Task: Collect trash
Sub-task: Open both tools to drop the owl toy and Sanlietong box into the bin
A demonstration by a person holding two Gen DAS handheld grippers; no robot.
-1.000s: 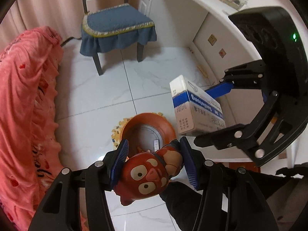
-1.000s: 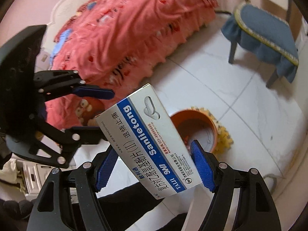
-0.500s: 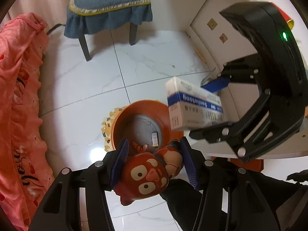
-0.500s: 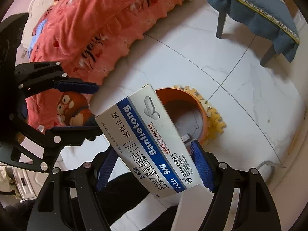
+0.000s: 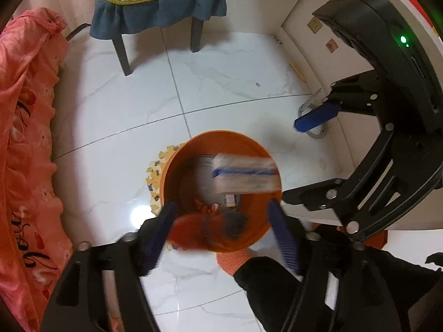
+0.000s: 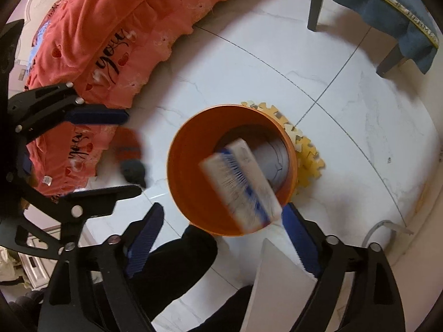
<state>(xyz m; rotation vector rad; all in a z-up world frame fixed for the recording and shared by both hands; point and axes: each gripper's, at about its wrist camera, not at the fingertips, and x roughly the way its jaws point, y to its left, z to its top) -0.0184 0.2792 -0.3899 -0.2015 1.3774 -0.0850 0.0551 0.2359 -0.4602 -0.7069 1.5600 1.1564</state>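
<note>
Both hand-held grippers dropped closer to the orange bin [image 5: 177, 166], which now looks bigger in both views. Left hand-held gripper [image 5: 221, 231] jaws opening: red toy [image 5: 205, 228], earlier clamped between the pads, now blurred and loose over the bin's near rim. Right hand-held gripper [image 6: 221, 227] jaws opening too: white-and-blue medicine box [image 6: 241, 182] has left the pads, blurred, over the bin mouth.

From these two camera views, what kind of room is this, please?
Probably a bedroom in a home. A bed with a pink ruffled cover stands beside a white marble-look tiled floor, a chair with a blue cushion cover is nearby, and an orange bin sits on the floor.
</note>
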